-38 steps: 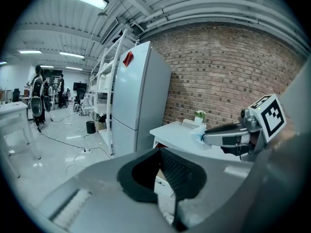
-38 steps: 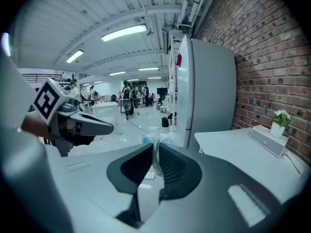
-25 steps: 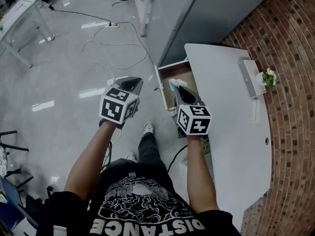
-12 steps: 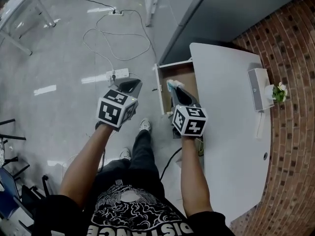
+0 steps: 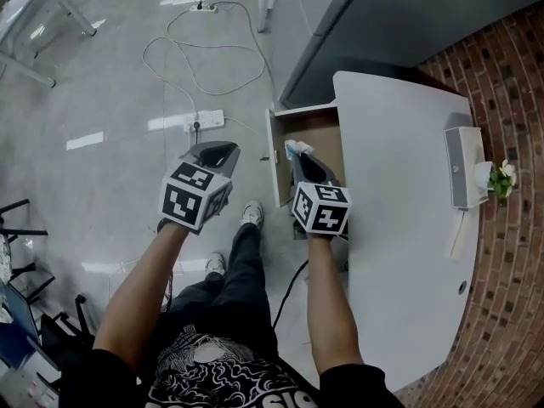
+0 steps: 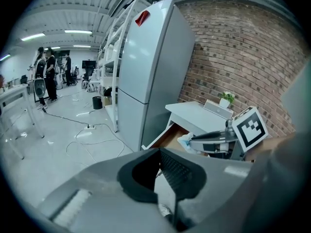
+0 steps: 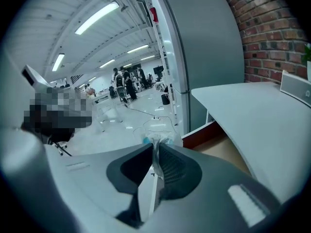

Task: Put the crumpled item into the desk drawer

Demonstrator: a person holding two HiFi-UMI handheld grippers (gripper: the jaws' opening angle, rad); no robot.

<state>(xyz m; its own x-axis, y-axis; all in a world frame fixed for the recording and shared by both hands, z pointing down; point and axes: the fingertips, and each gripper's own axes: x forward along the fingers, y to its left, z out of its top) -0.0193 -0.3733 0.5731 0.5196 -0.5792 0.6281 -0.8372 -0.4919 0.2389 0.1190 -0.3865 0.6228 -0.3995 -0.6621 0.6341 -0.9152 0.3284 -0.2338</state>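
The crumpled item point(image 5: 293, 149), a pale blue-white wad, is pinched in the tips of my right gripper point(image 5: 297, 153), which is shut on it. It hangs over the front left part of the open desk drawer point(image 5: 321, 134), whose inside is brown. In the right gripper view the wad point(image 7: 154, 141) sticks out between the jaws, with the drawer point(image 7: 221, 147) below to the right. My left gripper point(image 5: 217, 152) is shut on nothing, over the floor left of the drawer. From the left gripper view, the right gripper point(image 6: 209, 139) and the wad point(image 6: 186, 141) show above the drawer point(image 6: 170, 135).
The white desk point(image 5: 408, 228) runs along a brick wall and carries a white box point(image 5: 463, 167) and a small plant point(image 5: 503, 177). A grey fridge point(image 5: 365, 15) stands behind the drawer. A power strip point(image 5: 204, 120) and cables lie on the floor. The person's legs are below.
The head view has drifted, so the desk sits lower right in frame. Both grippers keep their stance; the right one still holds the wad over the drawer.
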